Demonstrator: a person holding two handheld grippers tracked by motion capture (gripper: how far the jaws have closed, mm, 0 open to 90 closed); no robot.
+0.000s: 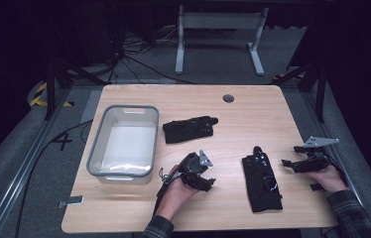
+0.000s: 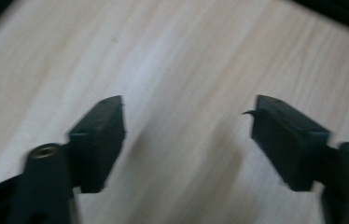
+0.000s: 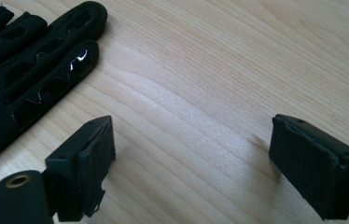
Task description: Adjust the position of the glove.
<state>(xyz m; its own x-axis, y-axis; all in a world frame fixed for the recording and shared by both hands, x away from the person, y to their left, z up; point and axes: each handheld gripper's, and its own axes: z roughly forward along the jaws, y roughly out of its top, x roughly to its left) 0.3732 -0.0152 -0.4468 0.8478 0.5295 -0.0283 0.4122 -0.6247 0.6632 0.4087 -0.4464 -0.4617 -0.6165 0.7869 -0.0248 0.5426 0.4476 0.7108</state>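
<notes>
Two black gloves lie on the wooden tabletop [image 1: 253, 106], and both grippers are empty. The left gripper [image 1: 204, 182] sits in the person's left hand [image 1: 176, 193] near the front edge, about midway along it, tilted over bare wood. In the left gripper view its jaws stand apart with nothing between them, just blurred wood grain below.

Over toward the right edge, the right gripper [image 1: 288, 163] points inward across the table, held in the right hand [image 1: 330, 177], a plaid sleeve [image 1: 354, 215] trailing off the front right corner. Its jaws are spread wide too, only bare table between the pads [image 3: 95, 156]. The grey three-cornered plate on top sticks up toward the right edge.

Between the two grippers lies the near glove [image 1: 262, 181], flat, its long axis running from the front edge toward the back. It is just beside the right gripper's tips but apart from them. In the right gripper view this glove [image 3: 28, 60] fills the upper left, with slotted cut-outs along the fingers and a small shiny glint.

The far glove [image 1: 189, 129] lies nearer the middle of the tabletop, fingers pointing right, just beside a grey plastic bin [image 1: 94, 153]. That bin stands at the left side of the table. A round cable hole [image 1: 228, 98] sits near the back edge.
</notes>
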